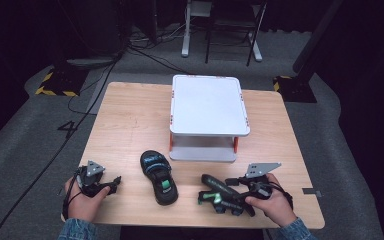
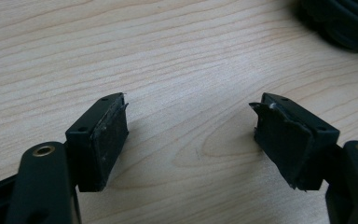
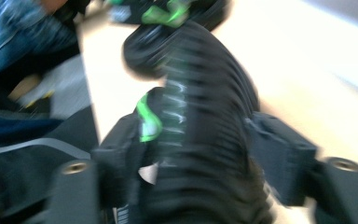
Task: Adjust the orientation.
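Blue denim-like sleeves [image 1: 76,230] cover both forearms. Each black gripper [image 1: 111,188] carries a grey three-cornered plate [image 1: 94,167], brass-coloured screw holes and a trailing black cable [image 1: 68,197].

The setting reads as a recording studio or lab. A lone wooden table [image 1: 130,120] stands on grey carpet [image 1: 25,145] against dark surroundings, with cables [image 1: 85,90] trailing at far left, hazard-striped stand bases [image 1: 55,82] at both far corners, and a frame's metal legs [image 1: 220,40] beyond.
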{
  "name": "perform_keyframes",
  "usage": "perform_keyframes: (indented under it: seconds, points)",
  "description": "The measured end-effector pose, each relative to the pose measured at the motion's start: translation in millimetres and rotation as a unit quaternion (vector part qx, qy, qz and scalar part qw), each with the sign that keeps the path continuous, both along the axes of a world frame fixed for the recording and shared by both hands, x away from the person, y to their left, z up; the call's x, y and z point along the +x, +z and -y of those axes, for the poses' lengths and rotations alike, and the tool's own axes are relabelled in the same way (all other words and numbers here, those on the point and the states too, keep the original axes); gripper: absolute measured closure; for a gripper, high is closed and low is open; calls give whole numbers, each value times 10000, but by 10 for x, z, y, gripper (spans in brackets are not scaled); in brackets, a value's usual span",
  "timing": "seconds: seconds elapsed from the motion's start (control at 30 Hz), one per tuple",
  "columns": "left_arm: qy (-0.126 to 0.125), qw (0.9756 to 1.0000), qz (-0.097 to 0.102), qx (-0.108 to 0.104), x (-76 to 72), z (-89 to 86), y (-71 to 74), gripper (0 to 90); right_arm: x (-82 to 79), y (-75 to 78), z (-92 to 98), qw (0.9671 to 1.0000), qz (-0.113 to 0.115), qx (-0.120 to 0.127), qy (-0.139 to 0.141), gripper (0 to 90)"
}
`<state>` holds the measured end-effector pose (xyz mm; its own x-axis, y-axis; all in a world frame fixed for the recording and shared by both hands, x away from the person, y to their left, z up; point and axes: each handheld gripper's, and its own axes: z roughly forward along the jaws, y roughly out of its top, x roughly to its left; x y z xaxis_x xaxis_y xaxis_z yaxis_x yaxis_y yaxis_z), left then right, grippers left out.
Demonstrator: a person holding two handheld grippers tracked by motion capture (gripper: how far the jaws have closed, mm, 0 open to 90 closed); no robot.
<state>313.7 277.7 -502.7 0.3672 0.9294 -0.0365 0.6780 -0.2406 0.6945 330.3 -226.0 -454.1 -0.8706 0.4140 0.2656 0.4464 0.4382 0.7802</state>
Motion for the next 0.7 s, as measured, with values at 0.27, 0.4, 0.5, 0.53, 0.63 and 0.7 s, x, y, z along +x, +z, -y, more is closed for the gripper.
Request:
perform_keyframes:
  seconds: [0.27,0.4,0.5,0.53,0.63,0.7]
  points:
    - [-5,10000,25,61,-2,4,0,255,111,-59,134,9989,130,111,-426,304]
    - [-6,10000,25,54,-3,6,-1,255,144,-10,244,9943,471,160,-945,330]
    - [-6,10000,31,53,-3,7,-2,254,187,17,397,9751,1064,-224,-1931,435]
    - [-6,10000,31,54,-3,7,-2,254,205,12,429,9712,1116,-461,-2055,439]
    - [-24,10000,32,63,-3,7,-3,251,263,-71,528,9660,945,-821,-2264,389]
    - [-26,10000,25,62,-3,8,-2,252,282,-115,553,9713,692,-556,-2209,403]
